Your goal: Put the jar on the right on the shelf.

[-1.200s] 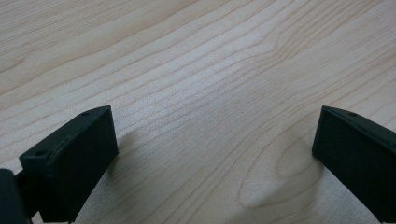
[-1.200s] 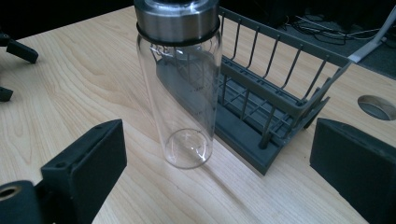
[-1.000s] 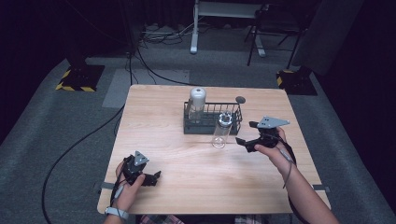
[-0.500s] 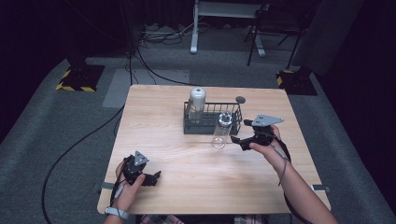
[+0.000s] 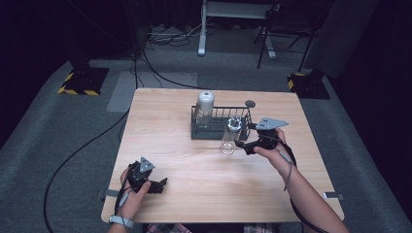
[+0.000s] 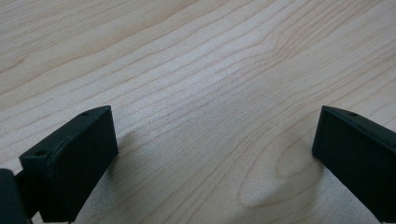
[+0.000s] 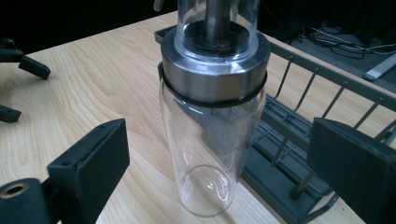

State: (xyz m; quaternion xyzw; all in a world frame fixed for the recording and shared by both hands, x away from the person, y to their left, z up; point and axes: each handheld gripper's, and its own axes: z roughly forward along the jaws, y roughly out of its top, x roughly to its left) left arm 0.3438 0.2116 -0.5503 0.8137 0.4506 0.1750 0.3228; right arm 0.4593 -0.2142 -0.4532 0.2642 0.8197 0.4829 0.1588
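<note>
Our right claw point(image 5: 241, 144) has slid in around the clear glass bottle with the steel collar point(image 7: 212, 116), jaws narrowing but not yet touching; it stands mid-surface, just before the dark wire basket point(image 5: 214, 130). Left claw point(image 5: 156, 185) rests released.

I'm counting two bottles — one clear glass bottle point(image 5: 230, 138) and one white-capped bottle point(image 5: 204, 108) — one wire rack point(image 5: 218, 131), one small dark disc point(image 5: 250, 103), and two grippers — left gripper point(image 5: 158, 184), right gripper point(image 5: 243, 144).
</note>
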